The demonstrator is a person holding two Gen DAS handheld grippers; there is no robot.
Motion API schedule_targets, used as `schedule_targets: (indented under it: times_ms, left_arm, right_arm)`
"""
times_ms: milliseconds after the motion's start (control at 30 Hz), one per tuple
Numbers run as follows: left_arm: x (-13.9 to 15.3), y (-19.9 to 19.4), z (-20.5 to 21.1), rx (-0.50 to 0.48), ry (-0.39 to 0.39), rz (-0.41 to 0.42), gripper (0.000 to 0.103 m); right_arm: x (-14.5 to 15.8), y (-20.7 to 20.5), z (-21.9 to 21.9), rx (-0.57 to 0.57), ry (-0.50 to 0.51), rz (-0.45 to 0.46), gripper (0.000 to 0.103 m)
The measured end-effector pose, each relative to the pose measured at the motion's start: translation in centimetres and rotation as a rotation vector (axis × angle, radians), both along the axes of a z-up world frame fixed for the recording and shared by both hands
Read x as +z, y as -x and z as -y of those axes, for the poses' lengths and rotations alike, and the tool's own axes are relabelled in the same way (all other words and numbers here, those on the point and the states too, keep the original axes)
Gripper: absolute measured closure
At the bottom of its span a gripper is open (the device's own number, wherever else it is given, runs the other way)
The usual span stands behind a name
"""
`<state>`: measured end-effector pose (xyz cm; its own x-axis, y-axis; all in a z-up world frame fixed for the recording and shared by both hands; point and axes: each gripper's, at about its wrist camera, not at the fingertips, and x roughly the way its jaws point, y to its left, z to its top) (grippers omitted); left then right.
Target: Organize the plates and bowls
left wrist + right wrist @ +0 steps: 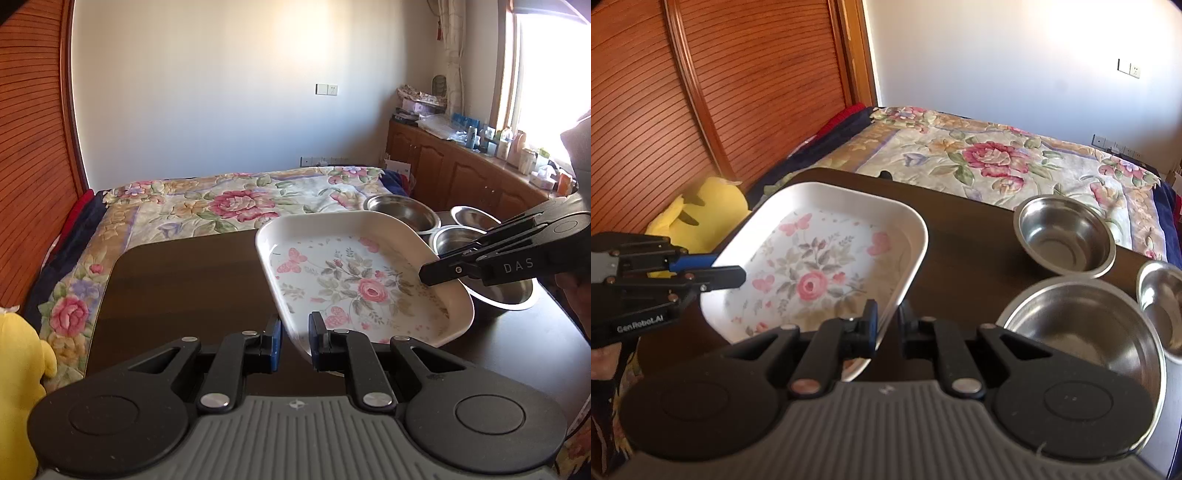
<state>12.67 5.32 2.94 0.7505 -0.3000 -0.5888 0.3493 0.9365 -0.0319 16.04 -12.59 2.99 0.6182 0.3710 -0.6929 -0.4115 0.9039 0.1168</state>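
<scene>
A white rectangular plate with a pink rose print hangs tilted over the dark table. My left gripper is shut on its near-left rim. My right gripper is shut on the opposite rim. Several steel bowls stand to the right of the plate: a far one, a large near one and a small one.
A bed with a floral cover lies just behind the table. A yellow plush toy sits by the table's left corner. A wooden cabinet with clutter lines the right wall.
</scene>
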Motion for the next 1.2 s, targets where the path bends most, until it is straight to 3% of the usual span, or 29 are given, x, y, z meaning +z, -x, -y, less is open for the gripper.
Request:
schedule_targets:
  times_ms: [333,933,1200]
  left_arm:
    - [0.0,3.9,-0.2,-0.012,0.017,-0.001,0.086]
    - [-3.6,8.1,-1.1,-0.001,0.031,-0.040,0.086]
    - [-4.4,9.1,-1.7,0.006,0.043,-0.055,0.086]
  right_arm:
    - [0.1,3.4,0.6,0.032,-0.032,0.025,0.090]
    - [-4.1,8.0,0.2,0.072,-0.064,-0.002,0.089]
    - [-4.5,9.7,-0.1,0.084,-0.057,0.023,0.089]
